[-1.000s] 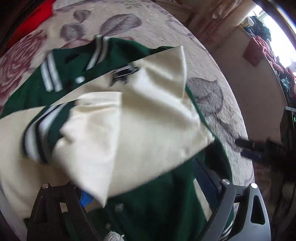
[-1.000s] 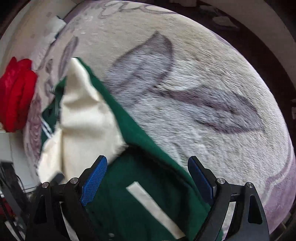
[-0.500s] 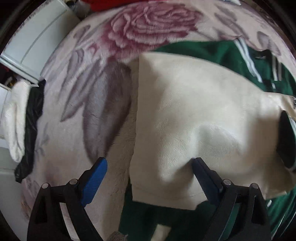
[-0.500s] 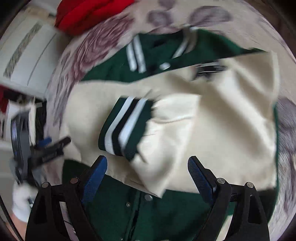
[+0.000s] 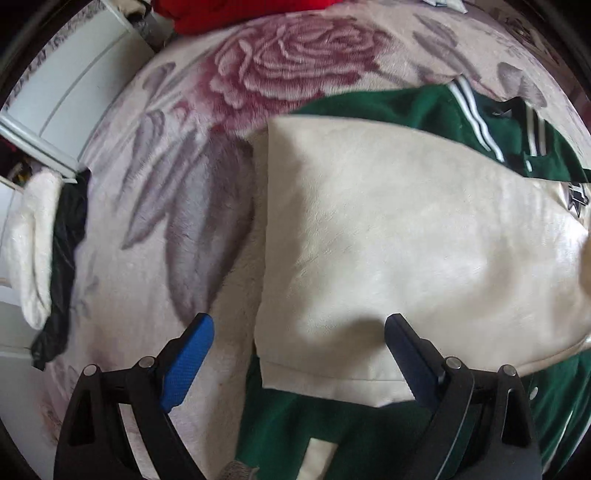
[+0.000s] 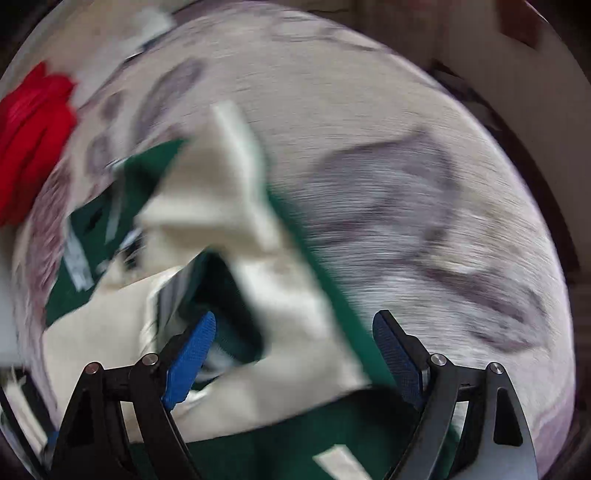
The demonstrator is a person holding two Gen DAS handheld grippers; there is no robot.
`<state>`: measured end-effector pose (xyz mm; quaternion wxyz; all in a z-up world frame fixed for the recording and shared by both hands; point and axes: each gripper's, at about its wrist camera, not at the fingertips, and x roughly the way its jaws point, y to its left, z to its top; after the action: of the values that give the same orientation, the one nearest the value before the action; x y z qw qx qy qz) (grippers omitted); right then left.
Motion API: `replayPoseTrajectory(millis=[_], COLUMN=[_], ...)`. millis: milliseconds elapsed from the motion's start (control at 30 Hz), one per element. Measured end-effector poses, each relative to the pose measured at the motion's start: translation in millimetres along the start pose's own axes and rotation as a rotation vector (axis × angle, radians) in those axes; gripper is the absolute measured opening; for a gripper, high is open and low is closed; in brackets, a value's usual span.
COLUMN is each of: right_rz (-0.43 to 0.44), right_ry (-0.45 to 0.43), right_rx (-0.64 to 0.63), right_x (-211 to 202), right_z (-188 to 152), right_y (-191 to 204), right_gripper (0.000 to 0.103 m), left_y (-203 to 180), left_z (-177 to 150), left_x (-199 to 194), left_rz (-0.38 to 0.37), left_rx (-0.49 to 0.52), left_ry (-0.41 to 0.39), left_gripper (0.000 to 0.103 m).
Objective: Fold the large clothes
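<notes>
A green varsity jacket (image 5: 410, 107) with cream sleeves lies on a flowered blanket. In the left wrist view one cream sleeve (image 5: 388, 236) is folded flat across the green body, its striped collar at the upper right. My left gripper (image 5: 299, 332) hangs open just above the sleeve's left edge, nothing between its blue pads. The right wrist view is blurred: the cream sleeves (image 6: 243, 229) cross over the green body (image 6: 280, 443). My right gripper (image 6: 295, 332) stands open over the jacket's right edge and holds nothing.
The blanket (image 5: 280, 66) with a pink rose covers the bed. Red cloth (image 5: 236, 11) lies at its far edge, also seen as red cloth (image 6: 29, 133) at the left. A white and black garment (image 5: 48, 251) hangs off the left side beside a white cabinet (image 5: 70, 85).
My left gripper swung from the jacket's middle to its left side, then settled over the sleeve edge. My right gripper swept left across the jacket and came back to its right edge.
</notes>
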<state>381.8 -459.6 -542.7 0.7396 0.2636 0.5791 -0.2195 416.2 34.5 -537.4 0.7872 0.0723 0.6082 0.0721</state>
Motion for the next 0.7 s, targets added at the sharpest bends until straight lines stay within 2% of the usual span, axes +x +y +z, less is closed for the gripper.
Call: replayPoseTrajectory(millis=[67, 200, 300, 400, 433, 467, 500, 533, 567, 633, 667, 700], right_rz=[0.056, 0.372, 0.487, 0.537, 0.523, 0.503, 0.487, 0.477, 0.466, 0.394, 0.359, 0.357], right_ry=[0.02, 0.068, 0.144, 0.242, 0.246, 0.225, 0.185, 0.143, 0.062, -0.029, -0.018, 0.044], right_rx=[0.081, 0.222, 0.185, 0.078, 0.046, 0.009, -0.02, -0.027, -0.03, -0.052, -0.047, -0.031], right_x=[-3.8, -6.8, 14.1, 42.9, 50.3, 53.1, 51.3, 43.1, 25.6, 8.2, 8.7, 18.8], right_z=[0.5, -12.1, -19.6, -21.4, -22.9, -22.8, -20.1, -16.2, -8.5, 10.8, 17.1, 21.6], right_y=[-26.4, -53.3, -26.4, 16.9, 26.2, 34.3, 40.9, 42.9, 41.2, 41.7, 37.0, 35.1], right_gripper=[0.088, 0.089, 0.089, 0.089, 0.086, 0.044, 0.012, 0.012, 0.012, 0.012, 0.012, 0.014], left_y=[-3.0, -11.2, -17.0, -21.1, -22.6, -24.1, -24.5, -24.9, -25.6, -27.0, -26.8, -26.2], left_z=[-1.1, 2.0, 7.6, 13.4, 15.4, 17.2, 18.0, 19.2, 19.3, 19.2, 18.8, 17.3], left_x=[-10.1, -10.4, -2.2, -0.5, -1.3, -3.3, -5.5, -10.5, -13.4, -17.9, -18.1, -18.5], left_rz=[0.008, 0.027, 0.028, 0.036, 0.04, 0.042, 0.04, 0.041, 0.044, 0.054, 0.05, 0.04], left_rx=[0.002, 0.024, 0.028, 0.03, 0.029, 0.031, 0.031, 0.031, 0.032, 0.038, 0.036, 0.033], left_ry=[-0.026, -0.037, -0.024, -0.031, -0.033, -0.037, -0.042, -0.057, -0.068, -0.082, -0.078, -0.068], left_gripper=[0.096, 0.096, 0.096, 0.096, 0.096, 0.096, 0.096, 0.096, 0.096, 0.096, 0.096, 0.096])
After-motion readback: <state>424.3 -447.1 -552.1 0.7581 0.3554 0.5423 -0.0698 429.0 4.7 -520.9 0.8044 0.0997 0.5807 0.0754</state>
